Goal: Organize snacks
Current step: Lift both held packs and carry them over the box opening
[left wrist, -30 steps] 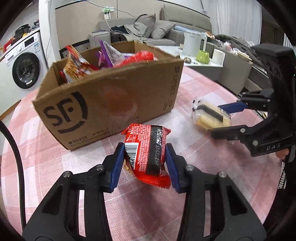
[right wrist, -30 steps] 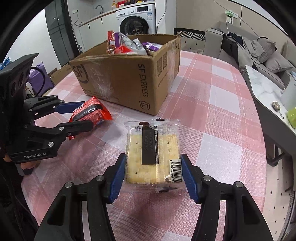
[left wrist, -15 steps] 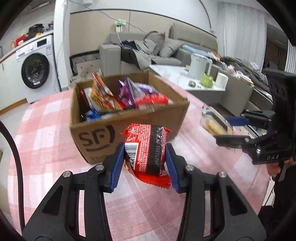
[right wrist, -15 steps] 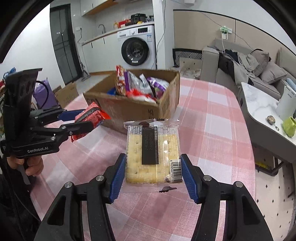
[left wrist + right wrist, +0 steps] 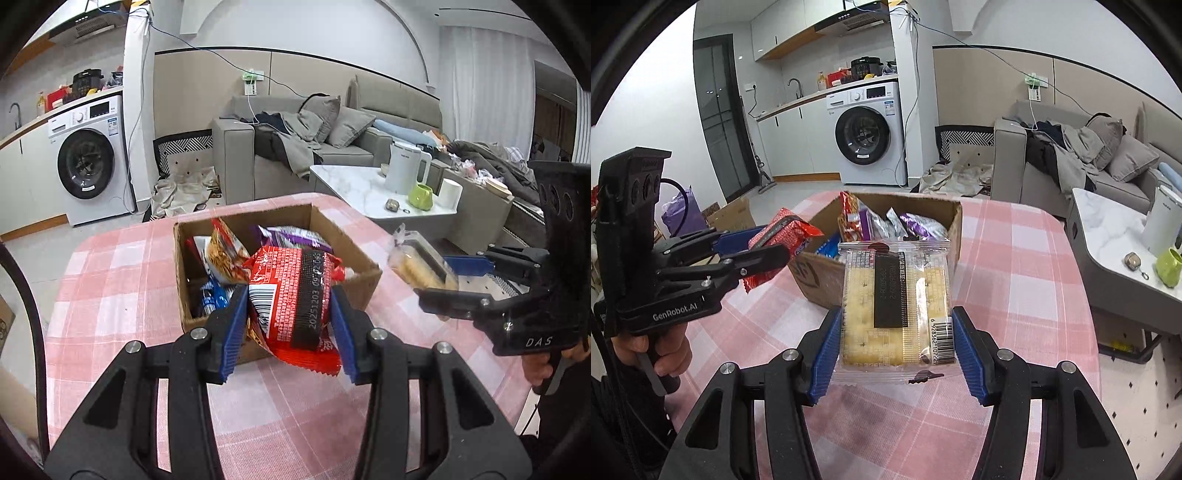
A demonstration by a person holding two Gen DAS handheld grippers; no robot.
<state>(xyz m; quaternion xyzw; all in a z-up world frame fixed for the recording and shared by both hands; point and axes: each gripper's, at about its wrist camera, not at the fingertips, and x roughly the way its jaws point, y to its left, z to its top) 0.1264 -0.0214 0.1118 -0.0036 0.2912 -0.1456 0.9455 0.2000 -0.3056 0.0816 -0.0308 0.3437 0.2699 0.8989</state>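
Left gripper [image 5: 290, 325] pinching red snack pack [image 5: 295, 295], right gripper [image 5: 897, 350] clamping cracker pack [image 5: 895, 306], both held above the cardboard box [image 5: 827, 273] of snacks on the checked table [image 5: 1015, 258]. Risk: box looks full, so a dropped pack could slide off the heap; simultaneous drops may collide

We see both grippers risen from the pink checked tablecloth [image 5: 122, 266]. The left gripper [image 5: 288, 328] now carries its red foil snack packet [image 5: 295, 291] over the near edge of the open cardboard box [image 5: 365, 266]; the right gripper [image 5: 897, 350] holds the clear-wrapped cracker pack [image 5: 894, 306] aloft beside it.
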